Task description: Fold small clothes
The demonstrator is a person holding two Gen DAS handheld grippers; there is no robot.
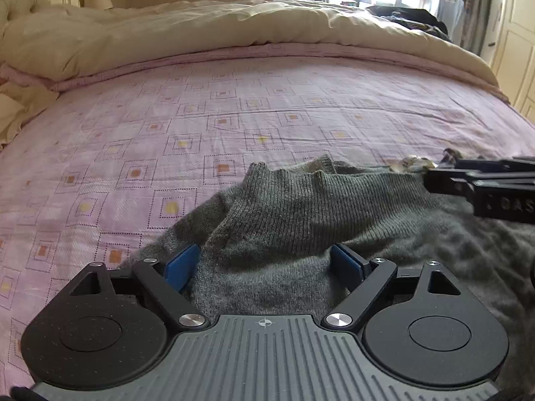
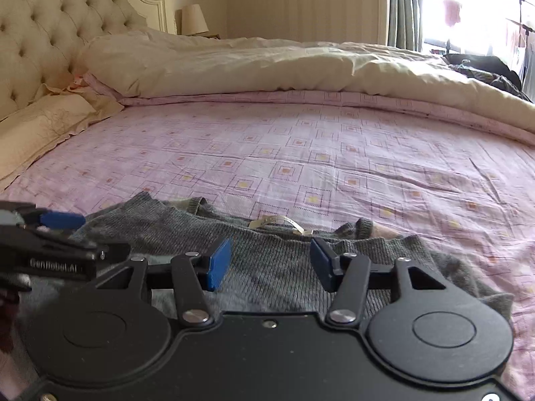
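a grey knitted sweater [image 1: 301,207] lies crumpled on a bed [image 1: 234,107] covered in a pink sheet printed with small squares, at the bed's near edge, close under both cameras. the left gripper [image 1: 264,267] hovers over its ribbed knit, blue fingers [image 1: 182,265] spread wide on either side of a raised fold, the pads not pressing on the cloth. the right gripper [image 2: 271,262] stands about half open above the ribbed band [image 2: 267,237] of the sweater, blue fingers [image 2: 220,264] apart with knit beneath them and nothing pinched.

only the right wrist view shows a pale label strip [image 2: 277,222] at the sweater's far edge, a tufted cream headboard [image 2: 43,33] at the bed's left end, a pillow [image 2: 40,127] and a lamp [image 2: 194,20]. the left wrist view alone shows the upright, ribbed fold close up. each view catches the other gripper entering from the side. a puffy cream duvet [image 1: 200,33] is bunched along the bed's far edge, with dark clothes [image 2: 485,67] at its far right corner by a bright window [image 2: 468,6].
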